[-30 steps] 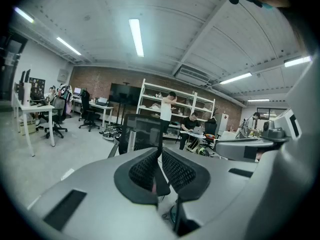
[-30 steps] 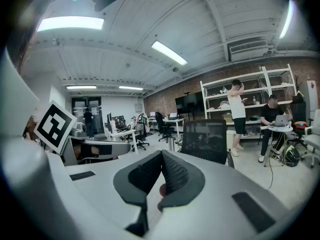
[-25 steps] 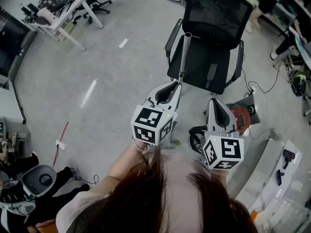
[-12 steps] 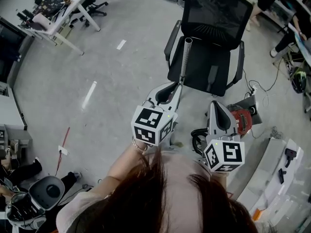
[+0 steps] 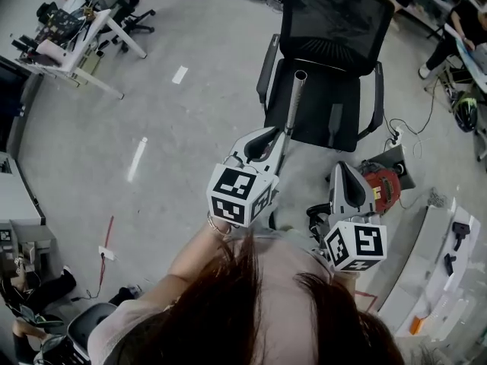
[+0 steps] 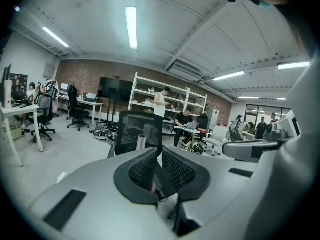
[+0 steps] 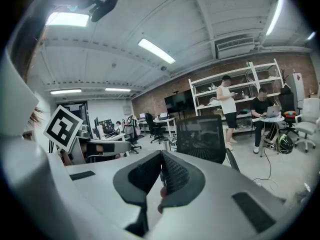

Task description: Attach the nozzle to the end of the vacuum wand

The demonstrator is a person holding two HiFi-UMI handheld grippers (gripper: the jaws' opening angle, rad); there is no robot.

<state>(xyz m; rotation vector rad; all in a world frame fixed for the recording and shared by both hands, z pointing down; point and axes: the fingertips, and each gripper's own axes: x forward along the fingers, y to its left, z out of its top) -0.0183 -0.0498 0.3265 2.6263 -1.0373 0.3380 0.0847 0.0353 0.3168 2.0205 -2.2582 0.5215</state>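
Observation:
The vacuum wand (image 5: 293, 101) is a grey metal tube that slants up toward the chair, its open end uppermost. Its lower part is hidden behind my left gripper (image 5: 275, 133), so I cannot tell if they touch. The wand's tip (image 6: 141, 141) stands just past my left gripper (image 6: 160, 151), whose jaws are shut with only a dark slit between the pads. My right gripper (image 5: 340, 166) is shut and holds nothing, beside the red vacuum body (image 5: 383, 185). From my right gripper (image 7: 161, 154) the tube end (image 7: 166, 144) shows ahead. I cannot pick out a nozzle.
A black mesh office chair (image 5: 327, 21) stands straight ahead. A coiled black hose (image 5: 313, 215) lies under the right gripper and cables (image 5: 411, 139) trail at the right. A white bench (image 5: 430, 265) with small black parts is at the right, a desk (image 5: 72, 40) far left.
Both grippers have moved forward over the floor, jaws still shut. The floor marks and desk have slid down and left. The wand's tip now sits lower in the head view.

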